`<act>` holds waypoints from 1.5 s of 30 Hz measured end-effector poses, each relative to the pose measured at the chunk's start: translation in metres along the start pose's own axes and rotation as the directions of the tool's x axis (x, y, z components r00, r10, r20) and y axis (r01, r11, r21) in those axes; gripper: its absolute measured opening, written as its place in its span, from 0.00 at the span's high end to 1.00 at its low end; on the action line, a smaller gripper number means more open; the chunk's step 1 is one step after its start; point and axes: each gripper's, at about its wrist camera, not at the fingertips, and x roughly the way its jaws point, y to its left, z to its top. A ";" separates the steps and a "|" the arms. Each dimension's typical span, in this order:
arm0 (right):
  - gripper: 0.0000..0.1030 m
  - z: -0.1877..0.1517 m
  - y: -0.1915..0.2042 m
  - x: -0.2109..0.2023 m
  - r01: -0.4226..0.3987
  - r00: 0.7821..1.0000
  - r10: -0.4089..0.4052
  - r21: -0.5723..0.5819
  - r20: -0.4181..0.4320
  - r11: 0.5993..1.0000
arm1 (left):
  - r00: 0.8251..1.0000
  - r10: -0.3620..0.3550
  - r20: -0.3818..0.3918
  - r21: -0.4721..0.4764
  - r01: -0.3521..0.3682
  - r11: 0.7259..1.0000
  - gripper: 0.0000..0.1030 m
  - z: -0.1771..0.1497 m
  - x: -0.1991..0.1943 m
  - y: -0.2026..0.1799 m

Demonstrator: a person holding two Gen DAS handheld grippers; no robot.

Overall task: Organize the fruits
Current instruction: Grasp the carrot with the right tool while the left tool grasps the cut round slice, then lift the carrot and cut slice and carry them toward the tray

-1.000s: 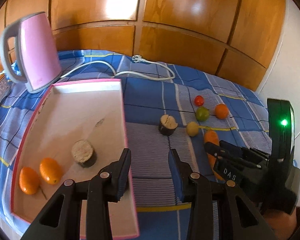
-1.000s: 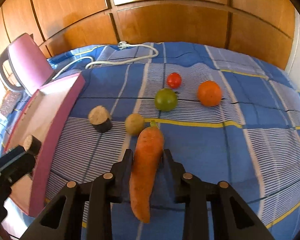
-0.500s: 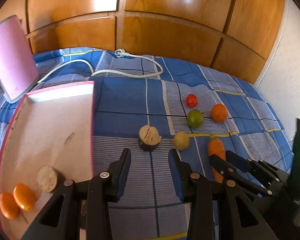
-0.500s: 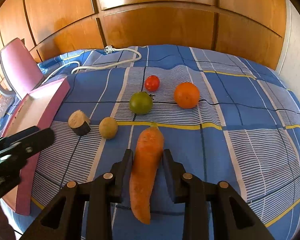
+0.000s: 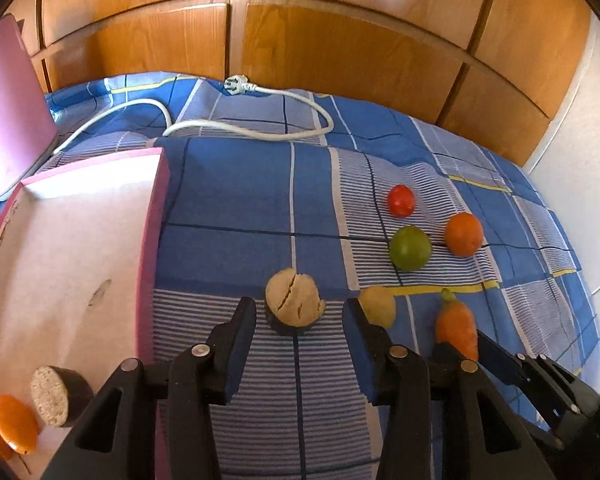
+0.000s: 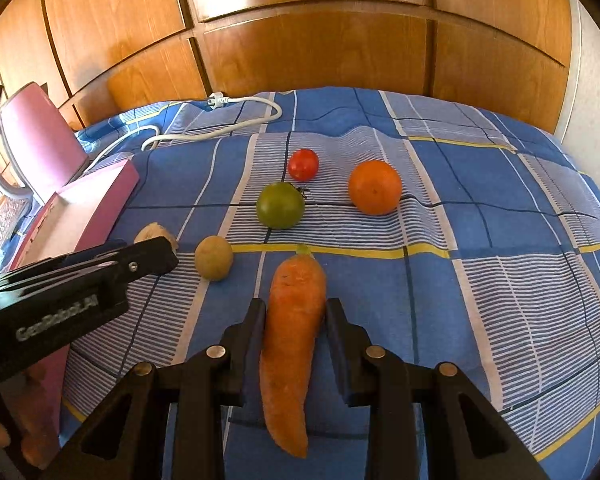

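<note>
Holding a carrot [image 6: 294,344] lengthwise between its fingers, the right gripper [image 6: 296,322] sits low over the blue checked bedspread [image 6: 480,280]; jaws narrow, pressed to the carrot's flanks. Left gripper [image 5: 300,322] is spread wide and empty, its fingers flanking a cut brown-skinned piece [image 5: 295,304] that lies just ahead of the tips, not yet between them.

Loose on the cloth: small yellow-brown fruit [image 6: 214,258], green tomato [image 6: 281,205], red tomato [image 6: 303,164], orange [image 6: 375,187]. Pink tray [image 5: 156,240] to the left holds another cut piece [image 5: 58,396] and two small orange fruits [image 5: 14,428].

Risks, as judged:
- The carrot tapers, and the grip is across its thick half, so it could pivot or slide out on a lift.
- Left gripper's right finger sits just beside the yellow-brown fruit; closing or advancing could nudge it into a roll (soft, rumpled cloth, uneven footing).
- The two grippers work close together; their paths toward the tray may cross.

Hard to make out:
- Whether the carrot rests on the cloth or is lifted clear.
- Tray's near end and the orange fruits are cut off at the left view's edge.
- Pink kettle [image 6: 40,148] only partly seen; white cord [image 5: 240,126] lies behind.
- A fingertip shows at the right view's lower-left corner, mostly out of frame.
</note>
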 end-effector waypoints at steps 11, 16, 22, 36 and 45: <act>0.69 -0.002 0.002 0.006 -0.008 1.000 0.008 -0.012 -0.002 1.000 | 1.000 0.008 0.017 -0.007 -0.008 1.000 0.67 -0.004 0.008 0.001; 0.69 -0.002 0.003 0.005 -0.005 1.000 0.005 -0.013 0.000 1.000 | 1.000 0.006 0.015 -0.010 -0.006 1.000 0.67 -0.009 0.003 0.002; 0.70 -0.004 0.003 0.004 -0.007 1.000 0.007 -0.014 0.000 1.000 | 1.000 0.008 0.013 -0.002 -0.008 1.000 0.67 -0.016 -0.002 -0.001; 0.71 -0.011 0.004 -0.004 -0.004 1.000 0.004 -0.020 -0.024 1.000 | 1.000 0.003 0.021 0.008 -0.003 1.000 0.67 -0.033 -0.020 -0.003; 0.71 -0.016 0.001 -0.014 -0.026 0.999 0.026 0.007 -0.038 1.000 | 1.000 -0.002 0.025 0.011 0.002 1.000 0.67 -0.044 -0.035 -0.005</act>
